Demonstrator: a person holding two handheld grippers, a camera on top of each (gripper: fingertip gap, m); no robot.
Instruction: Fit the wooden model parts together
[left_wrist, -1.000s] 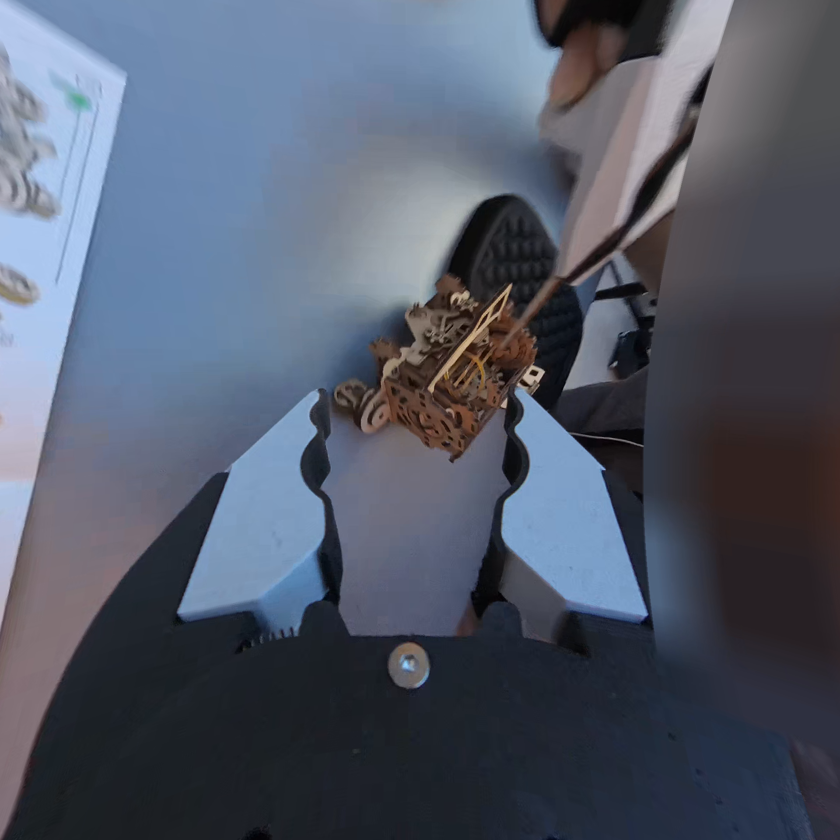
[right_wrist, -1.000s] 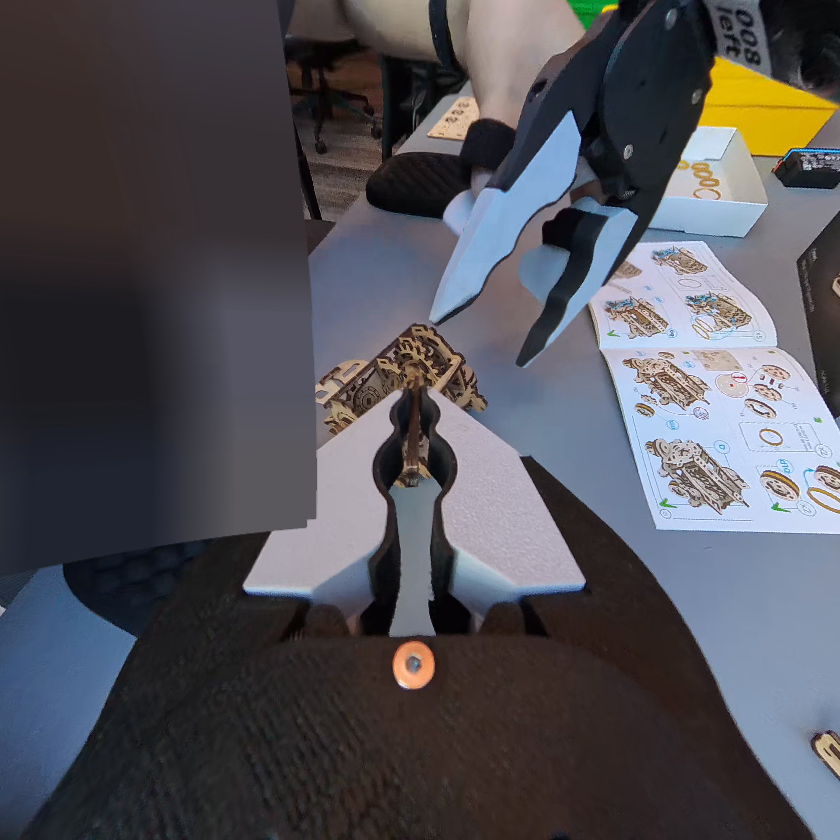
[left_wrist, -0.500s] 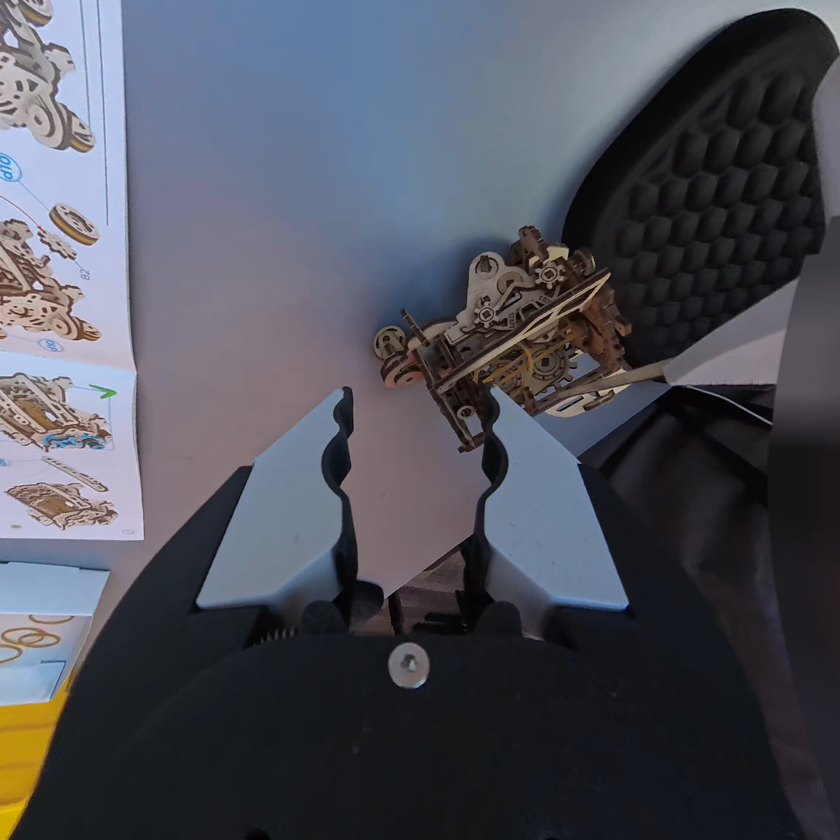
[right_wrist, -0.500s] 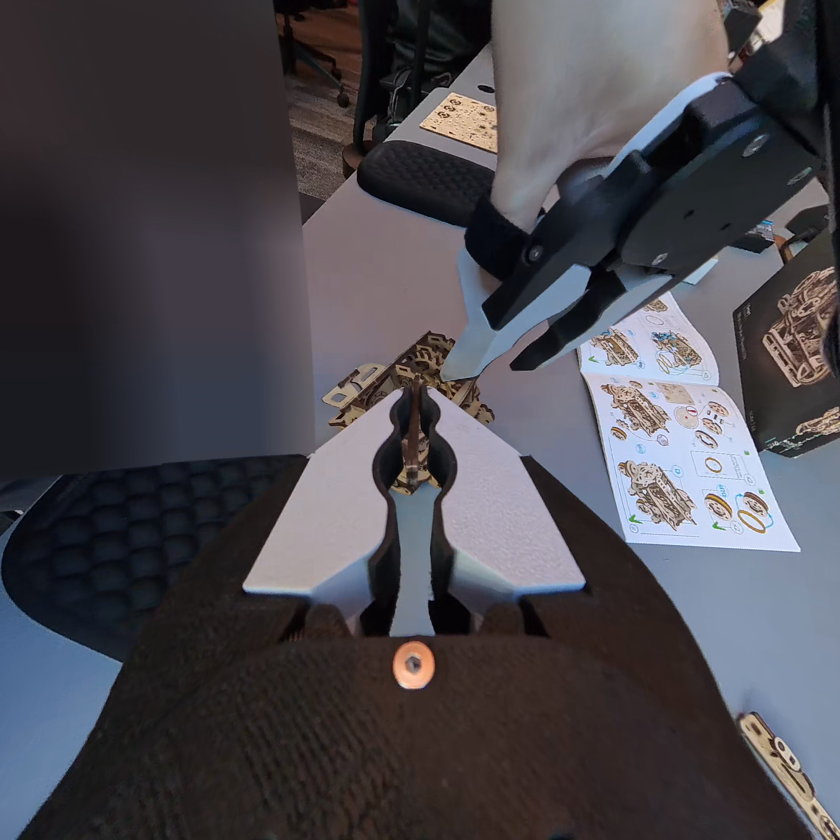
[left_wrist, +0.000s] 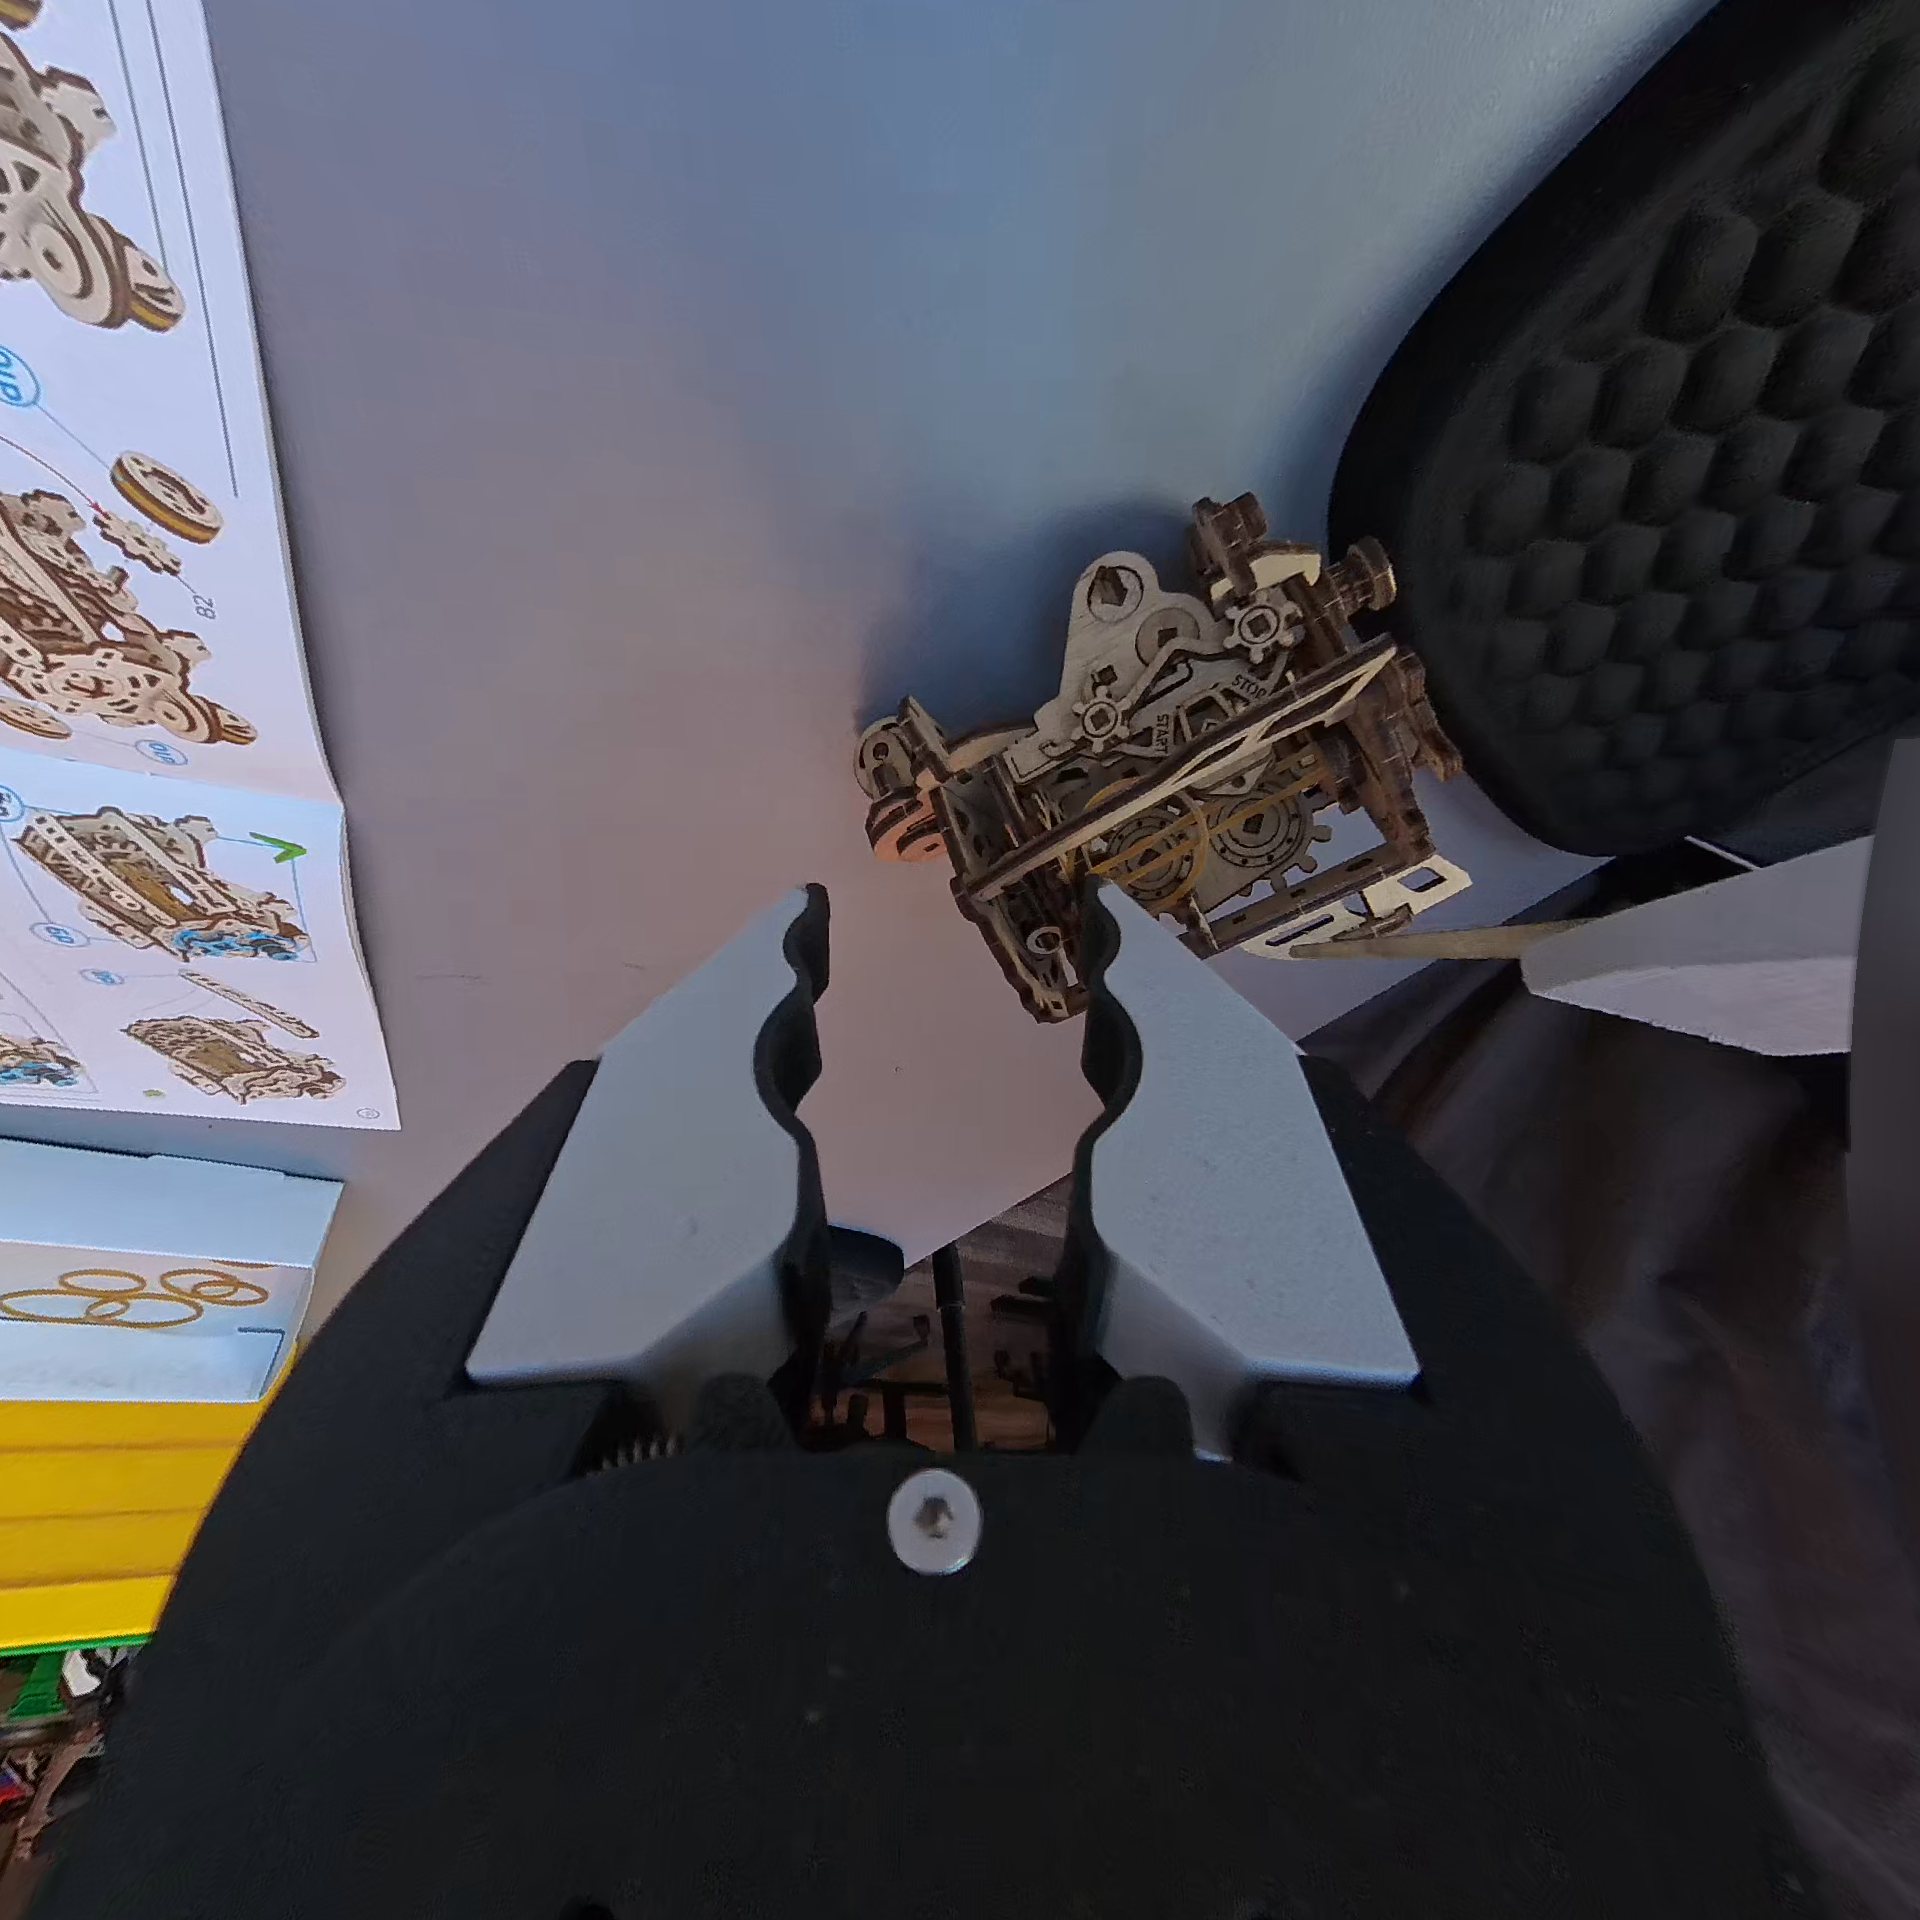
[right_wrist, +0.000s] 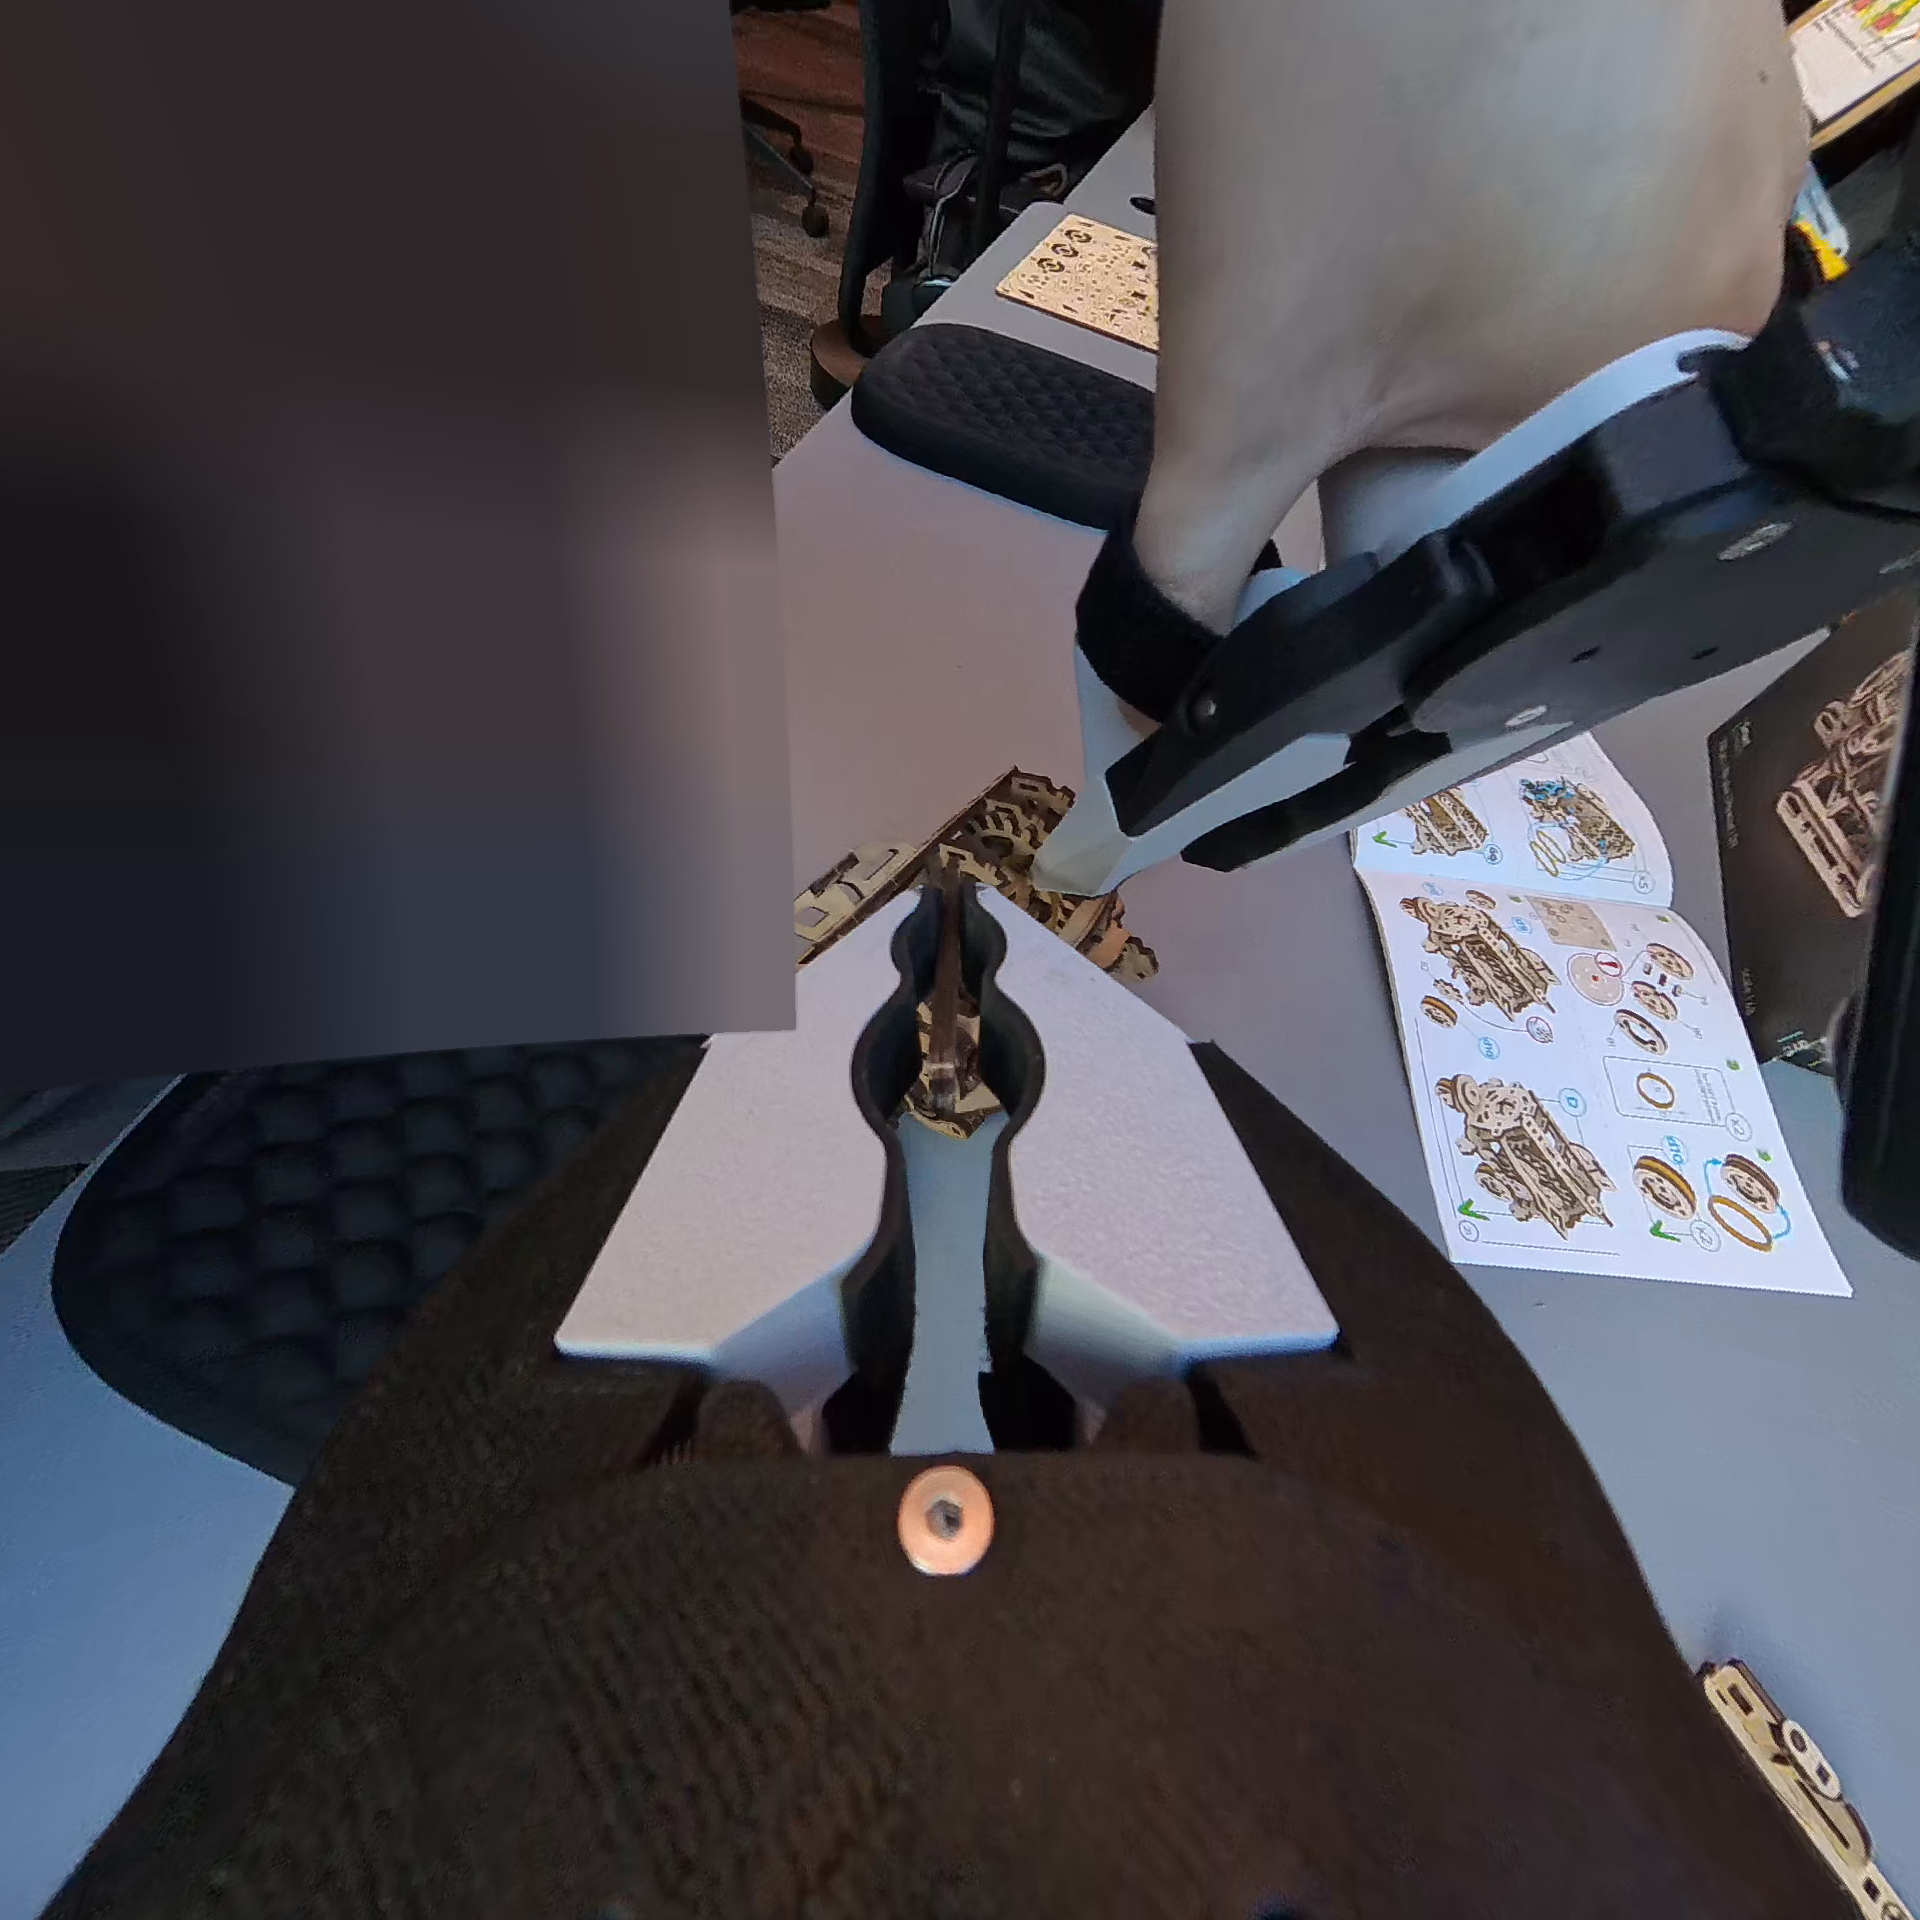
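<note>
Grey worktop (left_wrist: 644, 436) carries the wooden gearbox model (left_wrist: 1164, 769) at its edge. My right gripper (right_wrist: 948, 904) clamps a thin wooden strip (right_wrist: 945, 997); my left gripper (left_wrist: 951, 914) is spread, one fingertip (left_wrist: 1117, 914) at the frame. I'd steady the frame first, then feed the strip in straight.

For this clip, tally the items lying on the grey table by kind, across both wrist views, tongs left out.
Assembled wooden model: 1
Flat wooden parts, sheet and loose piece: 2
Instruction booklet: 1
Black padded rests: 2
White box: 1
Black box: 1
Total: 8

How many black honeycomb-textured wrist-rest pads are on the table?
2: one black honeycomb pad at the table's far edge, another near the right gripper. Others may be hidden.
</note>
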